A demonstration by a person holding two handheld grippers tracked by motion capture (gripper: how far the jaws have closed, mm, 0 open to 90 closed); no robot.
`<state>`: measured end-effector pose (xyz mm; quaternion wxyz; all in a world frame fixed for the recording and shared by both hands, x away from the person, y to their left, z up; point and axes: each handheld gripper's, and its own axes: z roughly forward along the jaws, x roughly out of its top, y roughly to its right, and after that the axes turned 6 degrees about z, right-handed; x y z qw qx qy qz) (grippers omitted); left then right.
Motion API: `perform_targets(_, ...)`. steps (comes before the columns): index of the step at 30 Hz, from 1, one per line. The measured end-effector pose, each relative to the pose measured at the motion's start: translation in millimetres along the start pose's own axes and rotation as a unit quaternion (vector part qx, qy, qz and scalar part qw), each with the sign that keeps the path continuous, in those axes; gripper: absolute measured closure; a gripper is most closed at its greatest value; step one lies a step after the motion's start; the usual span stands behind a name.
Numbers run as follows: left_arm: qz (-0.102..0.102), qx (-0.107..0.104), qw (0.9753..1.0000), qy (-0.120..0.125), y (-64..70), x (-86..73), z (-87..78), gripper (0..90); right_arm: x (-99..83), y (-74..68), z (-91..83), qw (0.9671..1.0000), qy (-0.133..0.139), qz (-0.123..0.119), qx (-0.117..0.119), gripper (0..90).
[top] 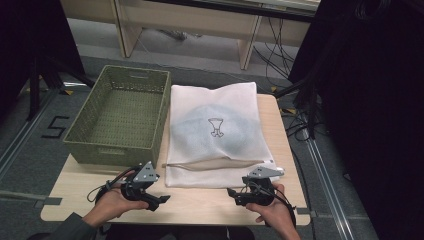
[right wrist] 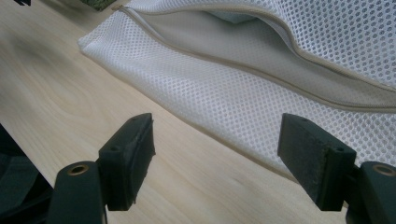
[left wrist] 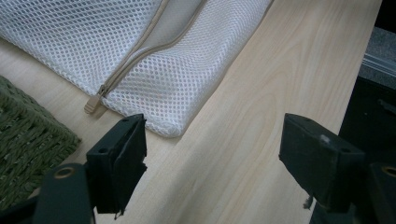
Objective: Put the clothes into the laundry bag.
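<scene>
White mesh zip-up laundry bag lies beside the green woven basket, its zipper gaping, while left gripper and right gripper wait apart-jawed just short of it, so the next move probably needs one jaw slipped under the opening's lip.

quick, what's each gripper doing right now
Left gripper: open, holding nothing, over the table by the mesh bag corner.
Right gripper: open, holding nothing, at the bag's near edge.
</scene>
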<state>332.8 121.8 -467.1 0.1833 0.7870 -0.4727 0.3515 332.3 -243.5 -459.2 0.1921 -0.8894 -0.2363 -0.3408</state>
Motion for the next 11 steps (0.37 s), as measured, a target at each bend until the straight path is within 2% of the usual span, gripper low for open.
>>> perform_targets(2,0.008,0.001,1.0,-0.001,-1.1,0.3,-0.2,22.5,0.9,2.3,-0.6,0.9999,0.002,-0.014,-0.004,28.1)
perform_targets(4,-0.001,0.0,1.0,-0.001,-0.3,-0.1,0.5,22.5,1.0,2.3,-0.5,0.9999,0.002,-0.014,-0.005,28.1)
perform_targets(6,0.0,-0.001,1.0,-0.001,-0.3,-0.1,0.6,22.6,1.0,2.5,-0.3,0.9999,0.002,-0.015,-0.006,28.1)
perform_targets(7,0.0,-0.001,1.0,-0.001,-0.4,-0.1,0.5,22.6,1.1,2.6,-0.3,0.9999,0.001,-0.013,-0.005,28.1)
perform_targets(8,0.007,0.003,1.0,-0.006,-1.2,0.1,-0.2,22.6,1.3,0.3,-1.4,0.9999,-0.007,0.01,0.001,28.1)
perform_targets(9,0.009,0.002,1.0,-0.004,-1.5,0.1,0.2,22.6,1.4,1.4,-1.0,1.0,-0.004,0.004,-0.001,28.1)
perform_targets(11,0.009,0.0,0.9999,-0.006,-2.2,0.0,0.7,22.6,1.1,1.5,-1.3,1.0,-0.004,0.008,-0.002,28.1)
